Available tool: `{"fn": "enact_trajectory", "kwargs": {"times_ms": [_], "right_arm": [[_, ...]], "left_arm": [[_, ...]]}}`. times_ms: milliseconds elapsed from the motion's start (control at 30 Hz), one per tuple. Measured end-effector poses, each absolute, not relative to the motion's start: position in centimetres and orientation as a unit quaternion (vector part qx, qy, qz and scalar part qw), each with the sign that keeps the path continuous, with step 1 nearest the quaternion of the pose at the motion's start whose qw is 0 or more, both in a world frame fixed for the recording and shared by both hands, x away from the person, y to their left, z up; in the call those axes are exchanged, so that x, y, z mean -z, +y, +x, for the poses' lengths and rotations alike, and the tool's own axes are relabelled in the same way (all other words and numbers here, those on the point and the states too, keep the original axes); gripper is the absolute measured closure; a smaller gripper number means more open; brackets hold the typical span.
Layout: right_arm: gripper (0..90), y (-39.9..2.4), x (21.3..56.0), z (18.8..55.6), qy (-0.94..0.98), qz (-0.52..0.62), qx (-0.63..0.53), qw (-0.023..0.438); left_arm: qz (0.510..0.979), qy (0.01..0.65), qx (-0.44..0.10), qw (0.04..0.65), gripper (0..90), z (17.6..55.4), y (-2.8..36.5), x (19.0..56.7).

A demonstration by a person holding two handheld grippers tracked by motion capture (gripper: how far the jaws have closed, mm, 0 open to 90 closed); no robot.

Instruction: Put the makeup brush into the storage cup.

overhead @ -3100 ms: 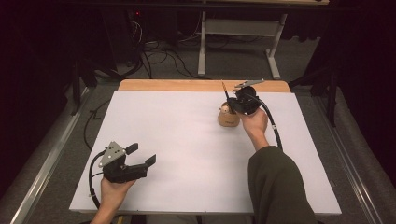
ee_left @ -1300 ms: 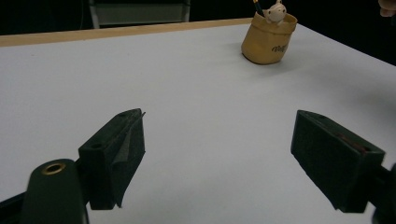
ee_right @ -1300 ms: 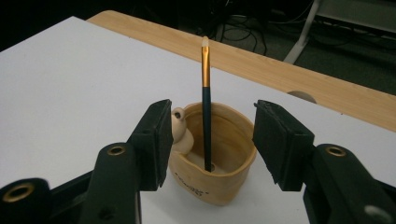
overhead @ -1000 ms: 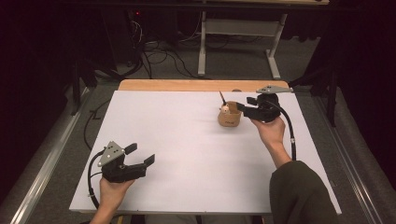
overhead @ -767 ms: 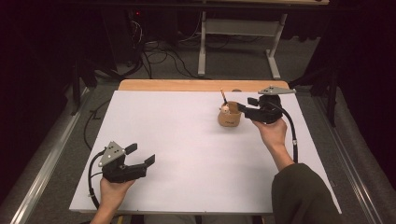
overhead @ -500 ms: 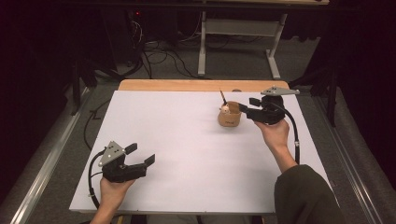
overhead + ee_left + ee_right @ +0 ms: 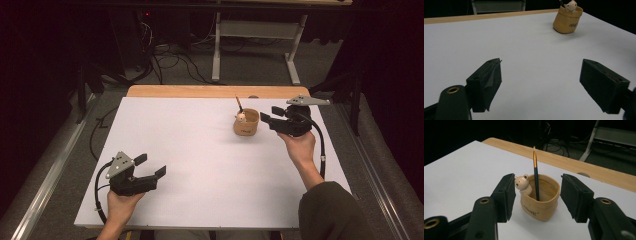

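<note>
Far right of the bench [image 7: 200, 165]: we see the tan cup [image 7: 246, 122] with an upright brush [image 7: 535, 173].
Right hand-held gripper [image 7: 267, 118]: jaws apart, cup just ahead between them.
Left hand-held gripper [image 7: 149, 167]: jaws apart, well away.

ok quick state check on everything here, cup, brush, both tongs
cup: upright on the white table, a small bear figure at its rim, nothing gripping it
brush: standing in the cup, tip up, leaning on the inner wall
right tongs: open, pads either side of the cup, not touching it
left tongs: open, holding nothing, low over bare table at the near left
</note>
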State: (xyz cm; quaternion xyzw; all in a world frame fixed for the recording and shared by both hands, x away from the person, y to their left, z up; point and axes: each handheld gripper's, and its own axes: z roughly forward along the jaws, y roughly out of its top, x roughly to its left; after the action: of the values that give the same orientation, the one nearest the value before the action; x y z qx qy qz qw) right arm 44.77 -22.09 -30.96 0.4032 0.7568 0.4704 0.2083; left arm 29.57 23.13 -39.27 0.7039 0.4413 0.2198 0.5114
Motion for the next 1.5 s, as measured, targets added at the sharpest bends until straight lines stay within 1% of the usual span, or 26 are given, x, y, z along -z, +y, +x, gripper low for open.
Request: {"fn": "enact_trajectory", "kwargs": {"times_ms": [767, 1500], "right_arm": [[46.4, -24.2, 31.2, 42.9, 0.752, 0.405, -0.476, 0.209], [45.6, -25.2, 31.4, 40.7, 0.752, 0.409, -0.472, 0.212]], "left_arm": [[0.705, 0.441, -0.218, 0.512, 18.2, 29.6, 23.0, 39.3], [0.706, 0.439, -0.219, 0.511, 18.3, 29.6, 23.0, 39.3]]}}
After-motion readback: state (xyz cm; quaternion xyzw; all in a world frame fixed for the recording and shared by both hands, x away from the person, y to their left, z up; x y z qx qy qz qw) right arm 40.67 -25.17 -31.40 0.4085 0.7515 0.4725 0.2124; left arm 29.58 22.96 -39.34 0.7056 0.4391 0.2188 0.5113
